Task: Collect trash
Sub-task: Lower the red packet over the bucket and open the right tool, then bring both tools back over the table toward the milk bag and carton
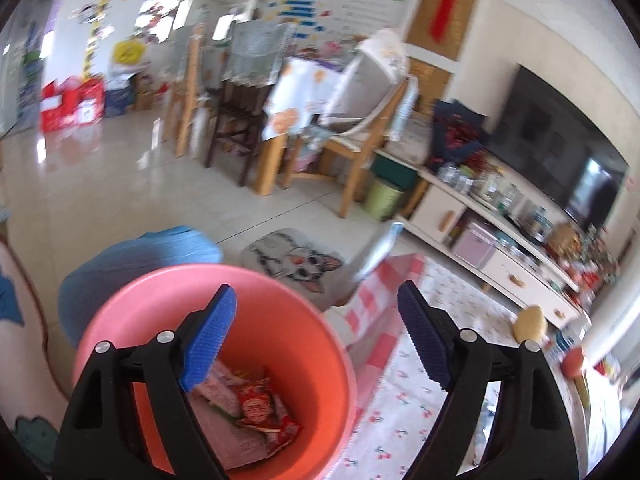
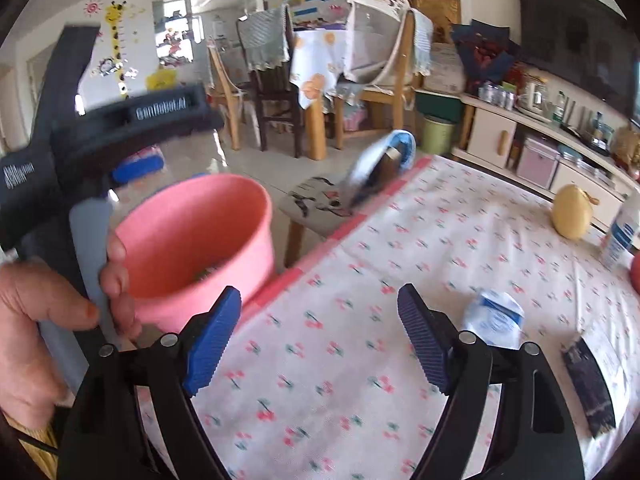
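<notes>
Left tongs (image 1: 316, 336) apart, nothing between the pads, hanging over the pink bin (image 1: 120, 320). Bin sits just beside the worktop (image 2: 360, 280) edge, off its near-left side. Wrappers (image 1: 256, 404) lie in the bin bottom, red one on top. Right tongs (image 2: 320, 336) apart too, empty, above the flowered cloth on the worktop. Crumpled white-blue packet (image 2: 494, 318) lies on the worktop right of the bin, just past the right tongs' right pad. Dark wrapper (image 2: 588, 388) further right. A hand (image 2: 40, 320) grips the left tool's handle, left of the bin.
</notes>
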The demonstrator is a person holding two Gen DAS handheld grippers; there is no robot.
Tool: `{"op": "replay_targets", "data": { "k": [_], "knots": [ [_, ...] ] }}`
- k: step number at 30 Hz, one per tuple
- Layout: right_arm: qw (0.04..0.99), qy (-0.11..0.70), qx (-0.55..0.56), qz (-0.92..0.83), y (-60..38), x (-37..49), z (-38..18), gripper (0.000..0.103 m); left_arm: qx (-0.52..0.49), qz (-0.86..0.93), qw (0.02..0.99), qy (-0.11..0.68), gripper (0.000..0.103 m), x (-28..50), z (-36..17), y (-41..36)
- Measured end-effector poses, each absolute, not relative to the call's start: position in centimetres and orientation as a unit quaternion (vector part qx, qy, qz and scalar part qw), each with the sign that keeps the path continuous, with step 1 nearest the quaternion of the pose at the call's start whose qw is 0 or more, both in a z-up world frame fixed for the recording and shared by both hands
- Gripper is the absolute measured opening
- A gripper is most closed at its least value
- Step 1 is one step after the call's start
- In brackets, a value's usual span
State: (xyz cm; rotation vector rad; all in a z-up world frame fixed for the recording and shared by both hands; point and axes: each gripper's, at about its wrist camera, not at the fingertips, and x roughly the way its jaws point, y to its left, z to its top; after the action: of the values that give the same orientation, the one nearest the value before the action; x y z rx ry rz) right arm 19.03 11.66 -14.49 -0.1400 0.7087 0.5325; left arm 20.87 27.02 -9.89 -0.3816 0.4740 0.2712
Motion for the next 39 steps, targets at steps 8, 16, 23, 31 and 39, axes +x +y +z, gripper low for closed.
{"op": "replay_targets", "data": {
  "k": [8, 16, 23, 31, 39],
  "knots": [
    [0.914, 0.342, -0.08, 0.204, 5.9, 17.2, -15.5, 0.086, -0.125, 0.072, 0.962, 0.232, 0.088, 21.8, -10.0, 21.7],
    [0.925, 0.331, -0.074, 0.17, 1.2, 16.0, -15.4, 0.092, -0.048, 0.087, 0.96, 0.262, 0.089, 21.8, -10.4, 17.2],
    [0.931, 0.322, -0.086, 0.15, -1.6, 15.0, -15.3, 0.094, 0.008, 0.087, 0.962, 0.261, 0.095, 21.3, -10.2, 13.5],
    [0.935, 0.324, -0.061, 0.127, -5.5, 15.1, -15.1, 0.094, 0.053, 0.085, 0.958, 0.269, 0.096, 21.5, -10.6, 9.9],
    [0.94, 0.322, -0.051, 0.105, -8.4, 15.1, -14.6, 0.094, 0.089, 0.09, 0.95, 0.284, 0.097, 21.7, -11.3, 6.8]
  ]
}}
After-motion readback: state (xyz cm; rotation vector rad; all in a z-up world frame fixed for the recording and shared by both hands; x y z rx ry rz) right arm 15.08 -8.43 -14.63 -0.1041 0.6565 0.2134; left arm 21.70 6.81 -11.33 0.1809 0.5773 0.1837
